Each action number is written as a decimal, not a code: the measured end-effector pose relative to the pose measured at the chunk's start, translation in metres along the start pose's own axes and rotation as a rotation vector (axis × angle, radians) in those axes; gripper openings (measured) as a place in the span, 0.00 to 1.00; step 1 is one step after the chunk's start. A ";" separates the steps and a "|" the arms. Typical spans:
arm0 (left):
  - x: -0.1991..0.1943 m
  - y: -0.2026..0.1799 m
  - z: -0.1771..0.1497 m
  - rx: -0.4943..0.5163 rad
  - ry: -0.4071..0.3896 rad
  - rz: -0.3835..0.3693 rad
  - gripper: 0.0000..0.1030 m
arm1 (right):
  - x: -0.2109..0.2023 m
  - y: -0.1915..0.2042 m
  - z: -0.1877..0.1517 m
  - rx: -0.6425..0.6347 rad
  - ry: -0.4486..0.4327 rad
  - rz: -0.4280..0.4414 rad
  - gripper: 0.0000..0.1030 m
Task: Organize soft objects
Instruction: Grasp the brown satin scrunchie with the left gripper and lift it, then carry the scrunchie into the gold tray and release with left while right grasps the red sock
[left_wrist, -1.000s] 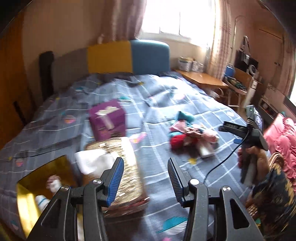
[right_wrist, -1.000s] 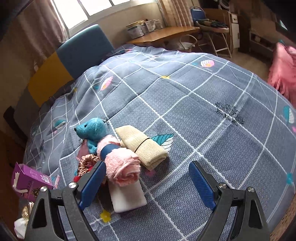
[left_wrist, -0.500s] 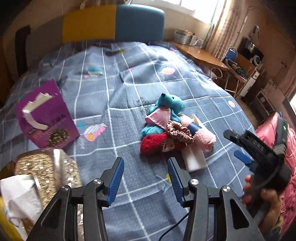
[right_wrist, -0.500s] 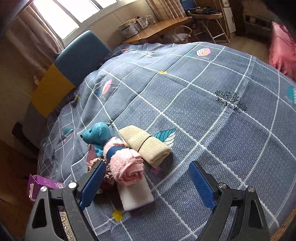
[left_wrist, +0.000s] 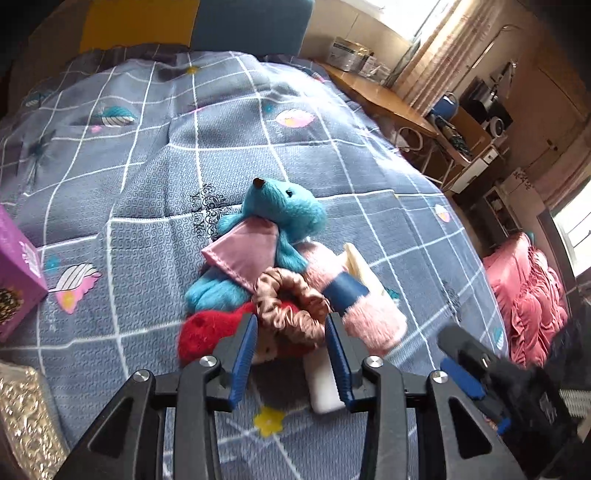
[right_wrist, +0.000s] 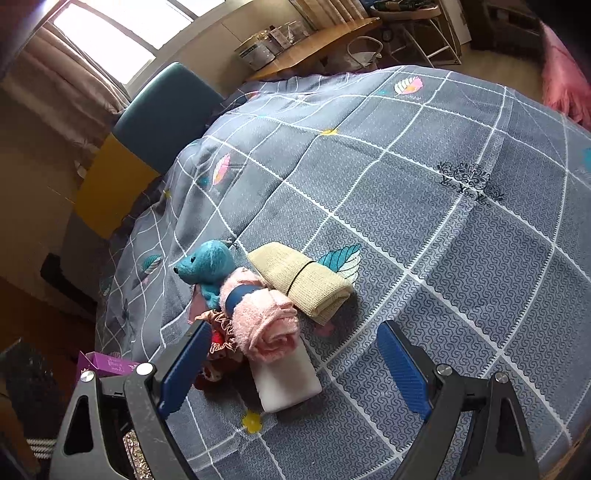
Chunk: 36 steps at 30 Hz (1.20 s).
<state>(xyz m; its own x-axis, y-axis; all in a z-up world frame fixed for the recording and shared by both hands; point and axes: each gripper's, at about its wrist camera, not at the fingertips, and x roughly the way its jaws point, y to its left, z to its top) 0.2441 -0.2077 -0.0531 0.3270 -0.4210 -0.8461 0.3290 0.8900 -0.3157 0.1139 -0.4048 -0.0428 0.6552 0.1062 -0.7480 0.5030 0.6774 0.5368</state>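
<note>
Soft objects lie in one small heap on the grey checked bedcover (left_wrist: 155, 192): a teal plush mouse (left_wrist: 284, 210), a pink satin scrunchie (left_wrist: 291, 310), a red plush toy (left_wrist: 210, 328), a rolled pink towel (right_wrist: 266, 325), a rolled beige cloth (right_wrist: 306, 280) and a white block (right_wrist: 291, 384) under them. The left gripper (left_wrist: 290, 347) hangs just over the scrunchie and the red toy; its jaws have just been closing, and the scrunchie sits between the fingertips, but the pads do not clearly press it. The right gripper (right_wrist: 291, 362) is wide apart and grips nothing, near the towel and the white block. A purple box (left_wrist: 14, 273) stands to the left, apart from the heap.
</note>
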 end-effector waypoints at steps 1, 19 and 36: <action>0.007 0.001 0.003 -0.001 0.009 0.011 0.37 | 0.000 0.001 0.000 -0.002 0.001 0.002 0.89; -0.030 0.033 -0.026 -0.019 -0.068 0.027 0.09 | 0.001 0.005 -0.001 -0.035 -0.012 0.001 0.89; -0.136 0.070 0.040 0.006 -0.270 0.148 0.09 | 0.056 0.137 -0.087 -1.131 0.096 -0.085 0.77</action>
<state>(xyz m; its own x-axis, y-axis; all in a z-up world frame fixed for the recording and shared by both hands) 0.2577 -0.0952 0.0571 0.5951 -0.3190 -0.7376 0.2651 0.9444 -0.1945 0.1703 -0.2432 -0.0453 0.5728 0.0509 -0.8181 -0.2854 0.9480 -0.1408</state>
